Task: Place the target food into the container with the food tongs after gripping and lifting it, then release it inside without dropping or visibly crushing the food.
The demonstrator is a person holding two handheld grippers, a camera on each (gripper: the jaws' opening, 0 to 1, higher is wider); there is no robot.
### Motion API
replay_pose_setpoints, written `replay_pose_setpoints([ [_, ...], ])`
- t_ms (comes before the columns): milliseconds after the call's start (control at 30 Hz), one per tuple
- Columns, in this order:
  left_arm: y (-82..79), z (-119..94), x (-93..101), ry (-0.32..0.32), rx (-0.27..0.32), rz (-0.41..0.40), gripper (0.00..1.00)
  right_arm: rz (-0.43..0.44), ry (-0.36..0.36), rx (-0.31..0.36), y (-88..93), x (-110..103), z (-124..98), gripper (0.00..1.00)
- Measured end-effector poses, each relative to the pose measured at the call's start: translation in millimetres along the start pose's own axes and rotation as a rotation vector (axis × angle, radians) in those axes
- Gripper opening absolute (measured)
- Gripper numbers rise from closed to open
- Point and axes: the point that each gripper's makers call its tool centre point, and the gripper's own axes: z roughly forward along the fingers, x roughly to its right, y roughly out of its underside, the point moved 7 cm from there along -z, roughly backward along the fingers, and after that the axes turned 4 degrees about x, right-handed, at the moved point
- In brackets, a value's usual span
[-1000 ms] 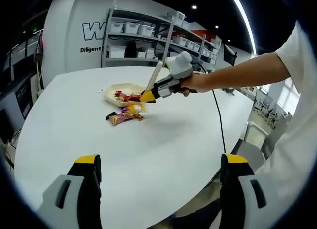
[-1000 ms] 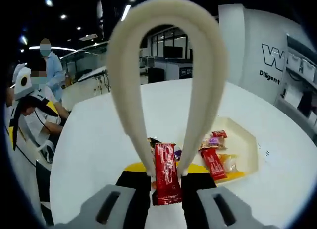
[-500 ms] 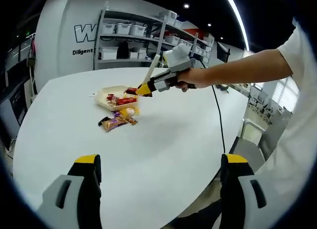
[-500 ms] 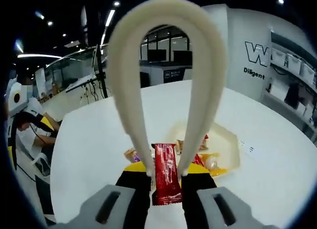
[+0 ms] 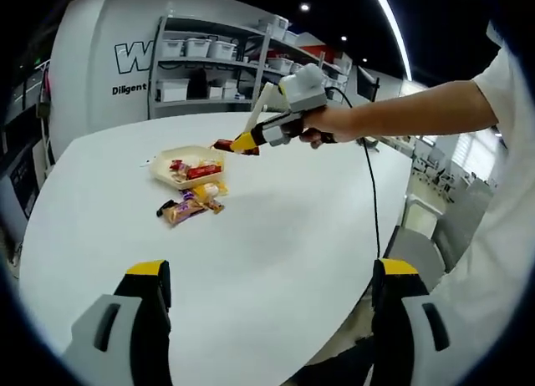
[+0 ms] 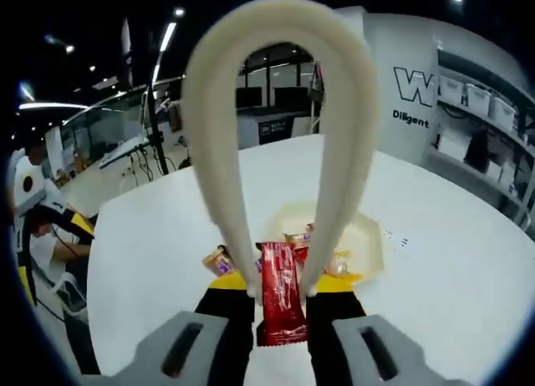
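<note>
My right gripper [image 5: 247, 141] is held in a person's hand above the table, shut on cream food tongs [image 5: 262, 100]. The tongs' tips pinch a red snack packet [image 5: 224, 144], lifted clear near the far right edge of the cream tray [image 5: 157, 176]. In the right gripper view the tongs [image 6: 211, 144] loop up from my right gripper [image 6: 280, 309]. The red packet [image 6: 280, 292] hangs between their tips, with the tray [image 6: 369, 246] below and beyond holding several wrapped snacks. My left gripper [image 5: 269, 273] stands open over the near table, holding nothing.
Loose wrapped snacks [image 5: 185, 205] lie on the white table just in front of the tray. A black cable [image 5: 368, 194] trails from the right hand across the table. Shelving [image 5: 209, 64] stands behind. A seated person [image 6: 46, 231] is at the table's far side.
The right gripper has risen with the tongs and red packet, so the tray now lies lower and farther off. The left gripper's jaws have not moved.
</note>
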Motion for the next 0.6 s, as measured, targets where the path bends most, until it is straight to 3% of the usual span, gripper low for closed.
replay_pose_setpoints([
  [367,-1.0,8.0,-1.1,0.019,-0.008,0.014,0.99,0.014,0.054,-0.027,1.3,13.1,-2.2,0.17],
  [600,-1.0,11.0,-3.0,0.021,-0.020,0.027,0.99,0.060,0.078,-0.009,-9.5,25.9,3.4,0.17],
])
